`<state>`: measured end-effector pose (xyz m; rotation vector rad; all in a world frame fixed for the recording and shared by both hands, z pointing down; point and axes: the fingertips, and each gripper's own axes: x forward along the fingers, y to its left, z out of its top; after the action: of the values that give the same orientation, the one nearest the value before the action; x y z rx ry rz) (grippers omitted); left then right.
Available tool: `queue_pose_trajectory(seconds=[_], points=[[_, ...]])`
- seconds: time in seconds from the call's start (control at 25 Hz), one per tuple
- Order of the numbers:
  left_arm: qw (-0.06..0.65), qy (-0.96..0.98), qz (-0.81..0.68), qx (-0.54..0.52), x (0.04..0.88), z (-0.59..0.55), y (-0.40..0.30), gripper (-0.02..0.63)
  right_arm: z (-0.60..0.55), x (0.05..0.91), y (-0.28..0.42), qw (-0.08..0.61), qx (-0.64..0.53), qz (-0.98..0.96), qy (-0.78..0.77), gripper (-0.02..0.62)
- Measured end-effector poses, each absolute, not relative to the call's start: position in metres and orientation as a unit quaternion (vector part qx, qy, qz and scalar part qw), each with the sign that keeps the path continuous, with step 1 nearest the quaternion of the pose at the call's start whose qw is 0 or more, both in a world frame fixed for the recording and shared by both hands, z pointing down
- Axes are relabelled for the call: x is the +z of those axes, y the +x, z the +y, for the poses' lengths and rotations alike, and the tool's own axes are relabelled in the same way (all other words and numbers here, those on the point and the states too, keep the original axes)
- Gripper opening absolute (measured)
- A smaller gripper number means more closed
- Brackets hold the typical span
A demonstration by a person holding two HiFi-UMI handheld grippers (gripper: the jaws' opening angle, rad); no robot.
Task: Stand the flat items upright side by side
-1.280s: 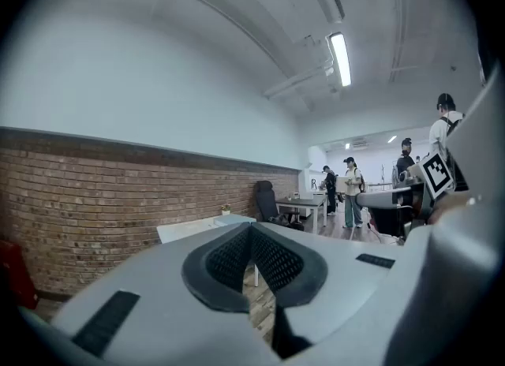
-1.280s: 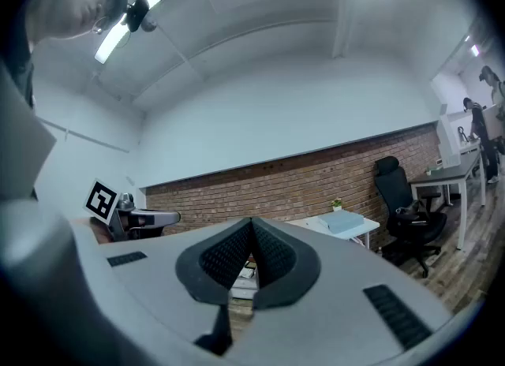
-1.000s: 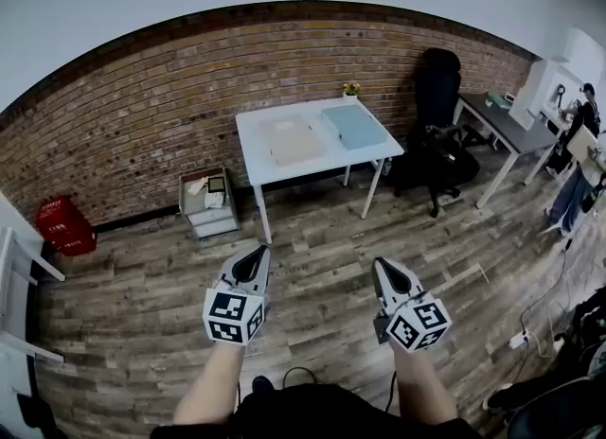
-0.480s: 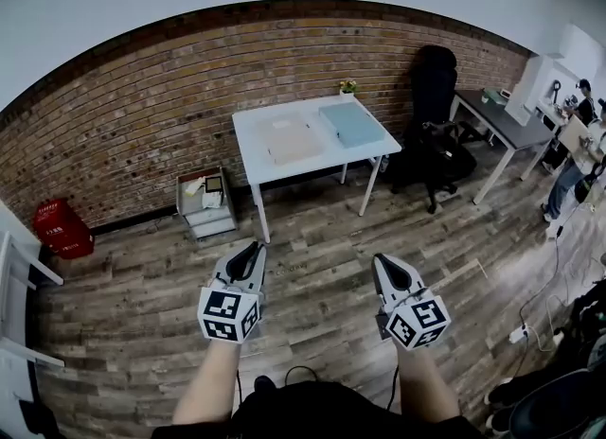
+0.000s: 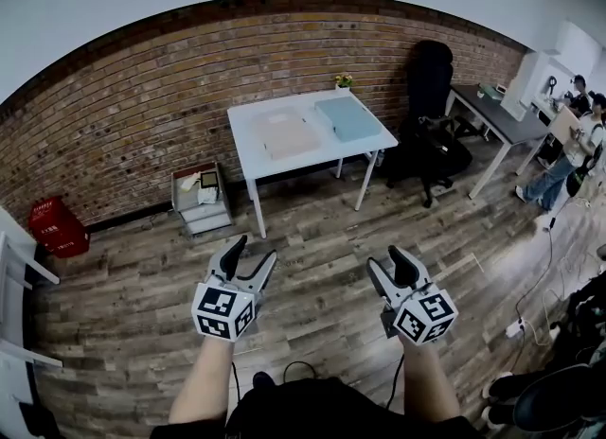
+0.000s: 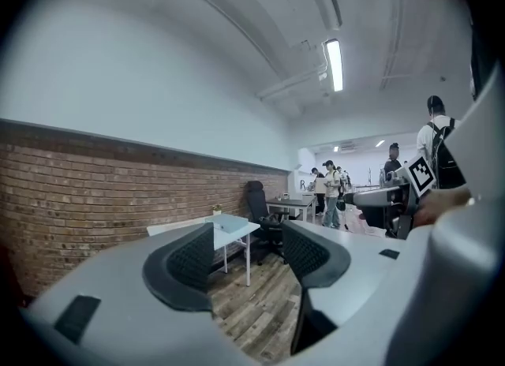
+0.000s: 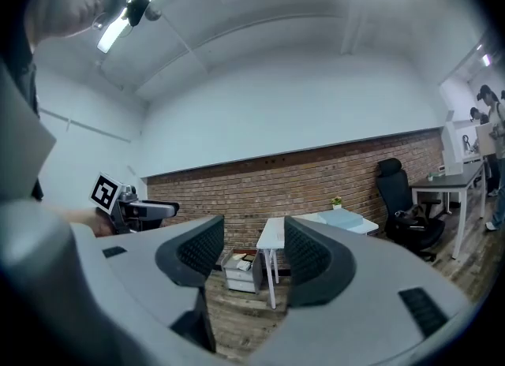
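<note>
Two flat items lie on a white table [image 5: 248, 166] by the brick wall: a pale beige one [image 5: 284, 133] at its middle and a light blue one [image 5: 347, 116] at its right. I stand well back from the table. Over the wooden floor my left gripper [image 5: 251, 254] is held low, its jaws opening with nothing between them. To its right, my right gripper [image 5: 391, 261] is level with it, jaws also opening and empty. The table shows small past the jaws in the left gripper view [image 6: 237, 231] and in the right gripper view [image 7: 272, 236].
A grey drawer unit [image 5: 199, 199] stands left of the table, a small potted plant [image 5: 342, 79] at its far edge. A black office chair [image 5: 431, 106] and a grey desk [image 5: 492, 115] are to the right, with people [image 5: 568, 149] beyond. A red crate [image 5: 48, 226] sits far left.
Both grippers were shut in the earlier frames and now have their jaws apart. The table and far wall have shifted slightly left and up in the head view.
</note>
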<state>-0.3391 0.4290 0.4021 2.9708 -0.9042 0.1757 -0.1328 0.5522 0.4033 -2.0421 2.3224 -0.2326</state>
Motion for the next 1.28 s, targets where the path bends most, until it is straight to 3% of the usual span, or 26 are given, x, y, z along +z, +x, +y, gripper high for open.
queue_pose_trajectory(seconds=[0.44, 0.6, 0.88, 1.28], points=[[0.030, 0.952, -0.293, 0.084, 0.414, 0.424, -0.346, 0.453, 0.551, 0.413, -0.129, 0.012, -0.096, 0.735, -0.671, 0.516], [0.031, 0.947, -0.301, 0.103, 0.420, 0.421, -0.346, 0.495, 0.549, 0.420, -0.129, 0.019, -0.122, 0.737, -0.664, 0.578], [0.040, 0.949, -0.299, 0.094, 0.418, 0.434, -0.327, 0.514, 0.565, 0.418, -0.123, 0.024, -0.126, 0.748, -0.651, 0.586], [0.048, 0.960, -0.262, 0.087, 0.426, 0.507, -0.238, 0.515, 0.633, 0.416, -0.077, 0.051, -0.139, 0.765, -0.627, 0.586]])
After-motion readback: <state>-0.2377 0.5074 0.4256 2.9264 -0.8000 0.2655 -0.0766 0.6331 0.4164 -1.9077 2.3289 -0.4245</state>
